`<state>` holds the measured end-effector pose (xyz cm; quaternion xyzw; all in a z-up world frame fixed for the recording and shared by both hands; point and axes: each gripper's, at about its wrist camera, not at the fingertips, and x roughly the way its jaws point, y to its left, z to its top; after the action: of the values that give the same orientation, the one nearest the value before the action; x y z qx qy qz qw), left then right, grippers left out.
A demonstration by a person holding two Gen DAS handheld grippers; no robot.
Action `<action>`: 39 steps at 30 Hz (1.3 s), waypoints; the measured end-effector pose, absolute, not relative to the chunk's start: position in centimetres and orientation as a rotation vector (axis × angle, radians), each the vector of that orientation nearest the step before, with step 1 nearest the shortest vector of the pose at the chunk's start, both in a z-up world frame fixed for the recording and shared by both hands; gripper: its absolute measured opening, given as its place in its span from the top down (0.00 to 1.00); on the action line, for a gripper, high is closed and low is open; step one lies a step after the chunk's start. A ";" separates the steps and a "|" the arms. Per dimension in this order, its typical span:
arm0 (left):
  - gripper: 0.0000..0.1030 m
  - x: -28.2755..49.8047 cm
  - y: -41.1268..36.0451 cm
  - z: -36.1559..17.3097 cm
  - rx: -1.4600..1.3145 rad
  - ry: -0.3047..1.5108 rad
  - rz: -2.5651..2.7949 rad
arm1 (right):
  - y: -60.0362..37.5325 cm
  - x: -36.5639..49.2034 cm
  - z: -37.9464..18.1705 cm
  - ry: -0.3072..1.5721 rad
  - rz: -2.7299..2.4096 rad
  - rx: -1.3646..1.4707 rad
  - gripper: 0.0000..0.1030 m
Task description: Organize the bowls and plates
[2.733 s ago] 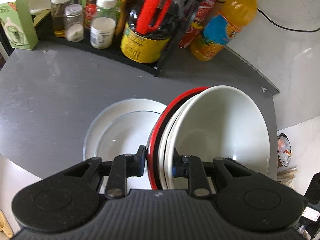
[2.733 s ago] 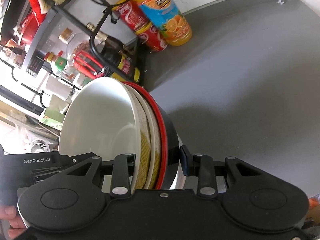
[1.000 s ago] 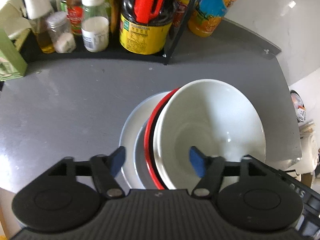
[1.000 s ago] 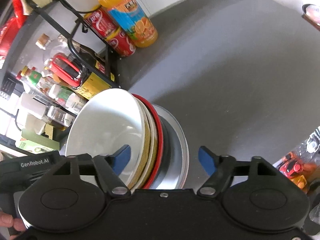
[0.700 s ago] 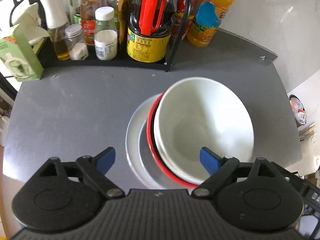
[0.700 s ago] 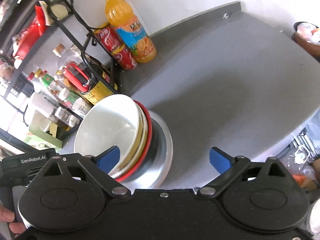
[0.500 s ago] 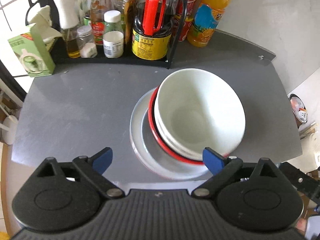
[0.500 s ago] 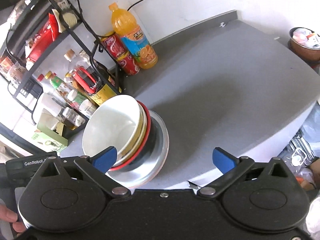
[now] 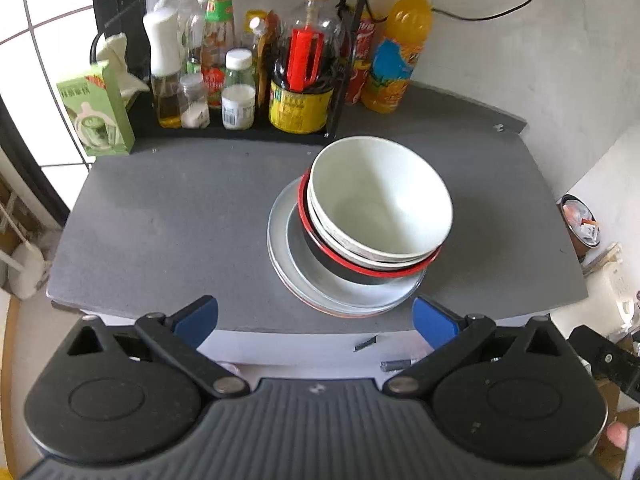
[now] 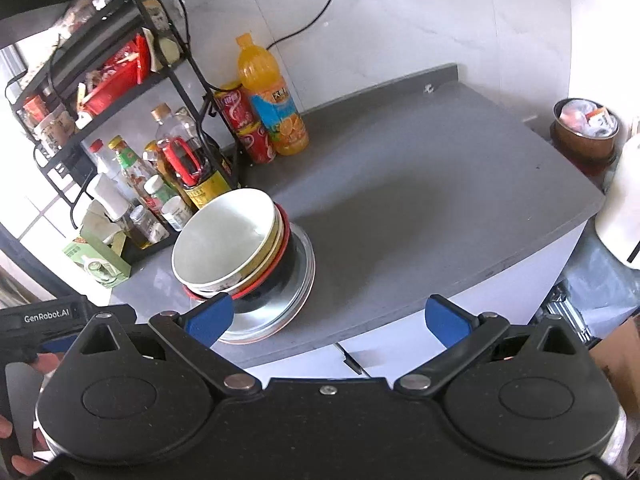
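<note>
Nested for compactness: deep white ceramic bowl (image 9: 380,204) in red-rimmed black bowl (image 9: 360,266), atop flat grey plates (image 9: 344,300). Left gripper (image 9: 315,318) and right gripper (image 10: 327,316) spread wide, grasping nothing.

Bottle rack (image 9: 240,80) behind bowl stack (image 9: 376,216)

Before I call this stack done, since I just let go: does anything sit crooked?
Yes. The bowls sit off-centre on the plates, shifted toward the rack side, and the top white bowl tilts rather than nesting level. Nothing looks spilled or broken. Both grippers are open and clear of the stack.
</note>
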<state>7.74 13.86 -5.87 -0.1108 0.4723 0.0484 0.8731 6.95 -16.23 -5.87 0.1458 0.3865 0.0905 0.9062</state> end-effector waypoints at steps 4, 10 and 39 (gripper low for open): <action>0.00 6.0 13.4 -4.8 -0.204 0.935 0.079 | -16.4 5.6 -5.3 0.778 0.186 0.279 0.00; 0.00 3.7 12.5 -3.3 -0.148 0.901 0.033 | -17.0 3.4 -4.5 0.766 0.165 0.302 0.00; 0.00 -4.0 11.7 -0.4 0.002 0.797 0.014 | -18.3 -5.1 -2.6 0.688 0.072 0.239 0.00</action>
<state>-4.01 11.70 -0.43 0.0007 0.3878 0.0066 0.9217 -5.14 -18.35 -2.62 0.1169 0.3366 0.0354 0.9337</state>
